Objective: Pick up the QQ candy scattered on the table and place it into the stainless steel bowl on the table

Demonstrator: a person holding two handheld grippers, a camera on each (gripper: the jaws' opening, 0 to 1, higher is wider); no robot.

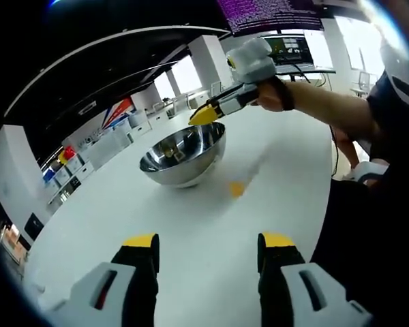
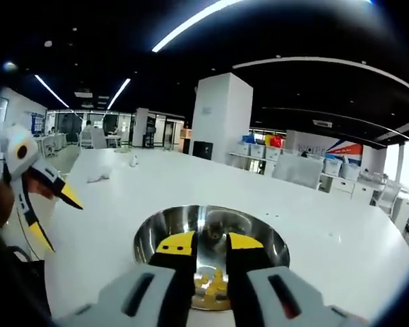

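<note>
The stainless steel bowl (image 1: 180, 170) stands in the middle of the white table (image 1: 123, 218). One yellow QQ candy (image 1: 237, 189) lies on the table just right of the bowl. My left gripper (image 1: 209, 245) is held low in front of the bowl, wide open and empty. My right gripper (image 1: 207, 115), held by a hand, hovers over the bowl's far rim. In the right gripper view that gripper (image 2: 210, 243) points down into the bowl (image 2: 147, 236). Its jaws stand a narrow gap apart with nothing between the tips. Yellow candies (image 2: 212, 282) lie on the bowl's bottom.
The left gripper (image 2: 51, 204) shows open at the left of the right gripper view. A person's arm (image 1: 327, 109) and dark clothes sit along the table's right edge. A monitor (image 1: 293, 49) stands at the far end. Shelves with boxes (image 2: 307, 167) line the room behind.
</note>
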